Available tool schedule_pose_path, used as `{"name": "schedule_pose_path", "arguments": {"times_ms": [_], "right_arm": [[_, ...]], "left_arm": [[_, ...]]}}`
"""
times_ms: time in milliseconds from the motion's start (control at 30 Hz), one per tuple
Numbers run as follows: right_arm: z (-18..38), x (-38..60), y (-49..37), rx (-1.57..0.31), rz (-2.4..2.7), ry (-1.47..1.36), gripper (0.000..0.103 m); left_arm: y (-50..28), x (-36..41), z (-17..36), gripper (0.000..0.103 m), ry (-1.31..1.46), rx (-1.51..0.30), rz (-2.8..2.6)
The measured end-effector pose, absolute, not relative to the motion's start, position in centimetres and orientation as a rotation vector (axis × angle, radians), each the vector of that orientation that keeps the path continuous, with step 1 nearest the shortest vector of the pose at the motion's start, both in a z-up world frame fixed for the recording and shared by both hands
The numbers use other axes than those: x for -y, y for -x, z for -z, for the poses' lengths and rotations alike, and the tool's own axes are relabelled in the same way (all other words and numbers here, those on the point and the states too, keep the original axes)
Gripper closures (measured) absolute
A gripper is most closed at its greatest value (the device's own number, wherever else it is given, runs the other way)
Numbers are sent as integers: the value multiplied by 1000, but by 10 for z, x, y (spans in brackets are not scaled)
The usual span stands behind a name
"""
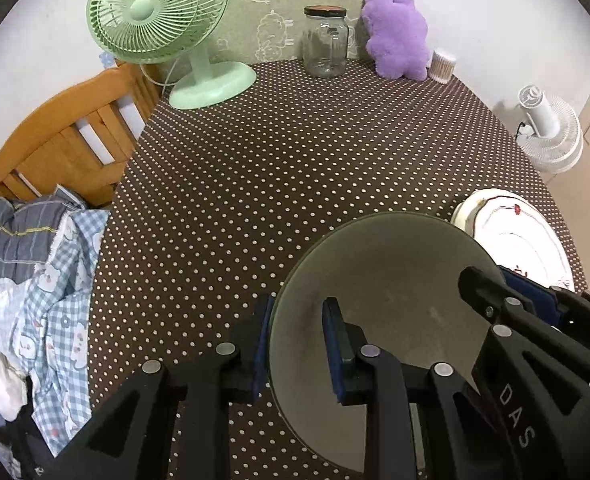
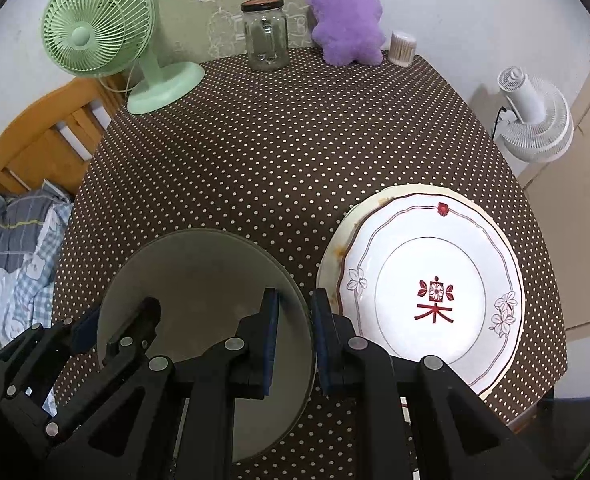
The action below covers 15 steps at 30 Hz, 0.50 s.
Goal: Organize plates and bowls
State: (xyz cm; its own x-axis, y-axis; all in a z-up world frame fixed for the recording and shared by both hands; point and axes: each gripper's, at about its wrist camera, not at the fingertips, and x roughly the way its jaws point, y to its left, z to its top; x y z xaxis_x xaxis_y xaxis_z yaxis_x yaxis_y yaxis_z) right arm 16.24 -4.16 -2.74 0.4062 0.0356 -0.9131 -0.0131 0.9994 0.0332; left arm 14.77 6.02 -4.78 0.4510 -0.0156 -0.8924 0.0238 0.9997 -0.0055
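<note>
Two tools pinch grey bowl rim, left tool, right tool, white plate beside.

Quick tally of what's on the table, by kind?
Plates: 3, a grey-green plate and a decorated white plate stacked on a cream plate
Fans: 1, green fan
Jars: 1, glass jar
Plush toys: 1, purple plush
Cotton swab tubs: 1
Total: 7

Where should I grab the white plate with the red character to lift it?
Grip the white plate by its rim, at the near edge facing the right gripper, with one finger above and one below. It lies flat on a larger cream plate, so only its thin raised lip gives a hold.
</note>
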Motion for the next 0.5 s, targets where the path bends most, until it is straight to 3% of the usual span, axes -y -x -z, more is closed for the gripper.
{"name": "schedule_pose_path", "arguments": {"times_ms": [200,333,500], "right_arm": [[18,44,-160,-1143,-67,-11,78],[9,50,-153,-1118,-84,-30,43],[1,58,-149,-1100,-104,-28,37]], "left_arm": [[-141,-67,38,67,35,-1090,57],[-137,-71,30,46,53,-1071,80],[-134,-72,26,27,55,-1049,98]]}}
